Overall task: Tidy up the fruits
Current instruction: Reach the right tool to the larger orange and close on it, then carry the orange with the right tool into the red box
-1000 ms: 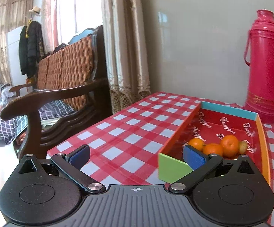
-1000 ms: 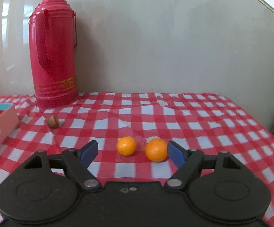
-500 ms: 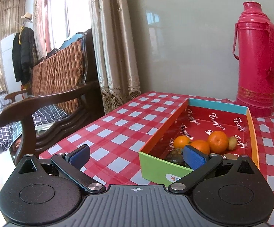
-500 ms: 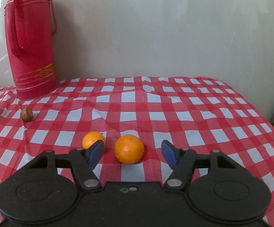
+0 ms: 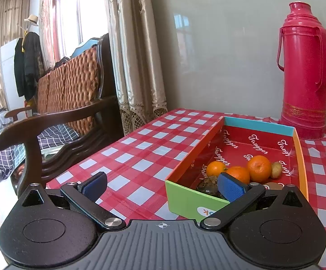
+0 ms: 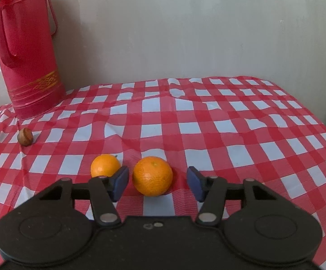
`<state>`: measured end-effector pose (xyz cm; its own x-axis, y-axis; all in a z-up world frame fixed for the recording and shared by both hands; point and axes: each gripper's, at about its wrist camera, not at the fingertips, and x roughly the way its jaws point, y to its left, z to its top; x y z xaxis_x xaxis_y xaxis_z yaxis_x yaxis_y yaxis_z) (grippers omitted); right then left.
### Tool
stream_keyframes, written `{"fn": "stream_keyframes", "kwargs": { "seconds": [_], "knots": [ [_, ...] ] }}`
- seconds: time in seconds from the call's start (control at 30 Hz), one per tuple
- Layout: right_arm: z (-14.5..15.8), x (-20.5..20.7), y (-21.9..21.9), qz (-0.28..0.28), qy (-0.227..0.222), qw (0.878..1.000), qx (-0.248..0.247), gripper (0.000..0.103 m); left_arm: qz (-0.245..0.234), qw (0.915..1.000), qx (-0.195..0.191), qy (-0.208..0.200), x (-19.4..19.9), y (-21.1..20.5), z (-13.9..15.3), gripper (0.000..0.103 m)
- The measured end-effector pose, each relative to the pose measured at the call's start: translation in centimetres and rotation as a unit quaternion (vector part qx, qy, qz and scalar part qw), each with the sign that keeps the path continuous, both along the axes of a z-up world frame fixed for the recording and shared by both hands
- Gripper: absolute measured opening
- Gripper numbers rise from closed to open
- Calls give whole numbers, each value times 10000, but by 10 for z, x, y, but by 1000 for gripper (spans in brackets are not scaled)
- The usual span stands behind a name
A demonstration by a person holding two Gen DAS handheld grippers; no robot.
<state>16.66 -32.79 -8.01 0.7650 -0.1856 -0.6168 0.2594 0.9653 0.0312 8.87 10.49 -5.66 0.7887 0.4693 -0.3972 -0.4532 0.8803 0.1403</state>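
Your right gripper has its fingers apart around the larger orange; they have just been closing, with the fruit between them but neither pad pressing on it yet. I judge it light, firm and round, with a waxy skin that could roll or squirt out, so take it across its widest middle, gently. Just beside the left finger sits a smaller orange, touching nothing. Farther off on the tabletop lies one brown nut-like fruit, near the red thermos. That makes two oranges and one brown piece loose. Your left gripper hangs wide apart, holding nothing, at the near end of the box, which holds three oranges plus a few small brownish fruits I cannot count
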Motion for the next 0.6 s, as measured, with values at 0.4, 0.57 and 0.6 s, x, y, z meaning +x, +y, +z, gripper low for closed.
{"fn": "stream_keyframes", "kwargs": {
  "seconds": [0.4, 0.57, 0.6],
  "knots": [
    [-4, 5, 3, -8, 23, 10000, 25, 31, 76, 9999, -90, -21, -1, 9, 1, 103],
    [7, -4, 9, -21, -233, 9996, -124, 30, 177, 9998, -127, -42, -3, 17, 2, 103],
    [10, -6, 10, -6, -286, 9995, -116, 30, 201, 9997, -131, -47, -4, 19, 2, 103]
  ]
}}
